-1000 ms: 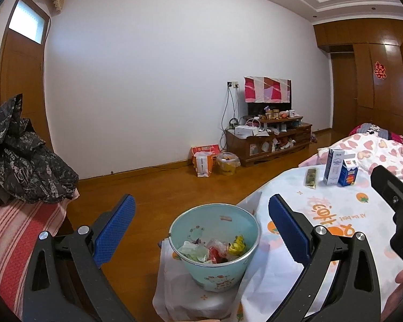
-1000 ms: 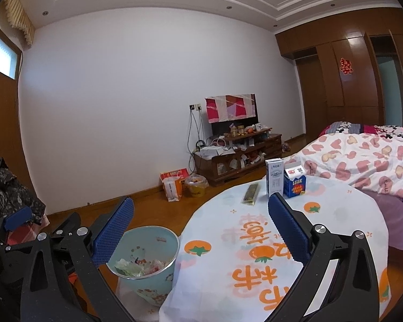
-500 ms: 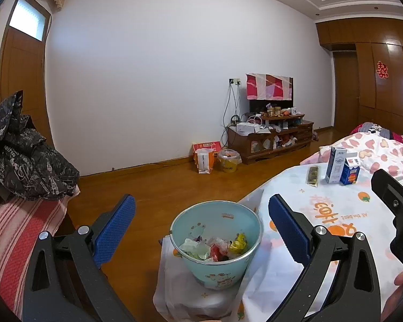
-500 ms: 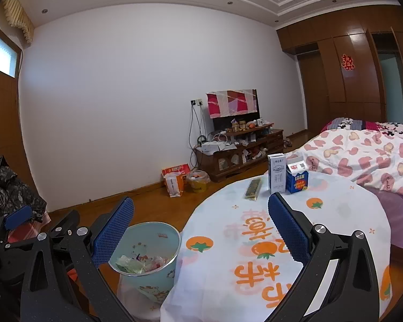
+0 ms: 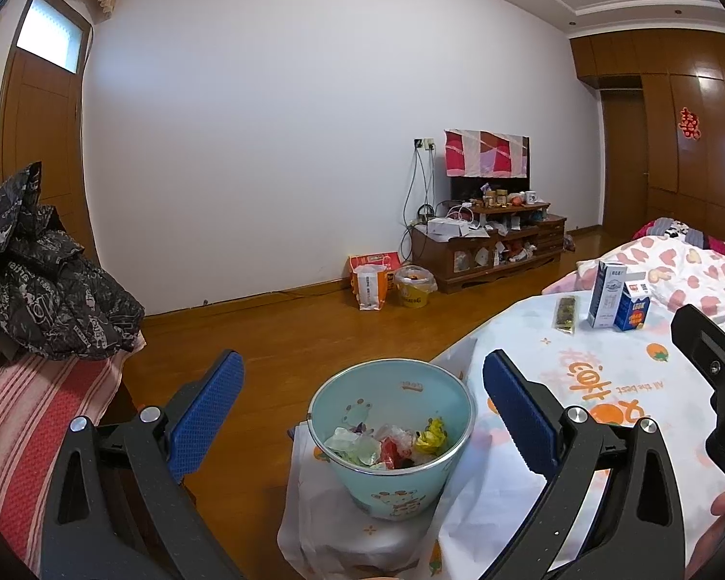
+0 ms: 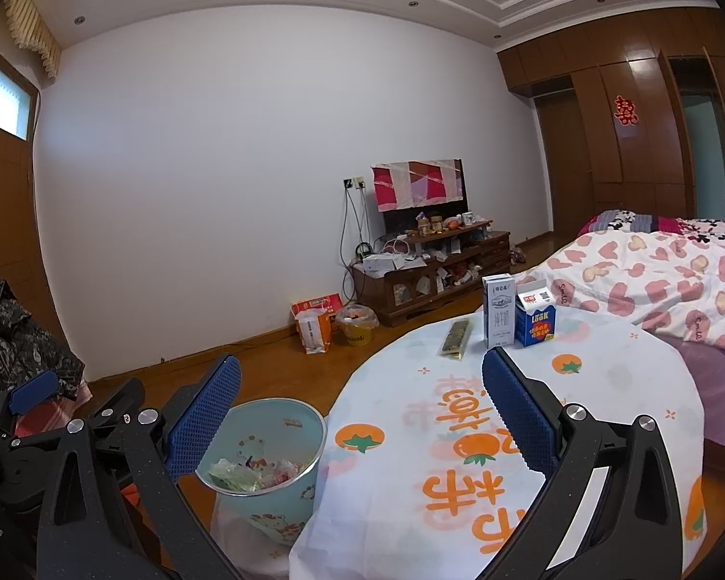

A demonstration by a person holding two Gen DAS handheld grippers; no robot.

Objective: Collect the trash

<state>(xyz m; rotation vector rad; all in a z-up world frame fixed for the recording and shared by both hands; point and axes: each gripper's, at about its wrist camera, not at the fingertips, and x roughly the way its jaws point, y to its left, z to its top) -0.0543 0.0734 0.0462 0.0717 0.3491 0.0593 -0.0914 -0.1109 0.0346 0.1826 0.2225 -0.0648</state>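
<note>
You have two cartons [image 6: 498,311] standing on the far side of the table [image 6: 604,386], one flat wrapper [image 6: 455,337] left of them — and one bin [image 6: 270,440] near left.

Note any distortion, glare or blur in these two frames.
Left wrist view: strong fisheye bending of walls, dark corners, sharp focus on the bin. Right wrist view: same curvature, glare on the wardrobe doors, carton print readable, no motion blur.
</note>
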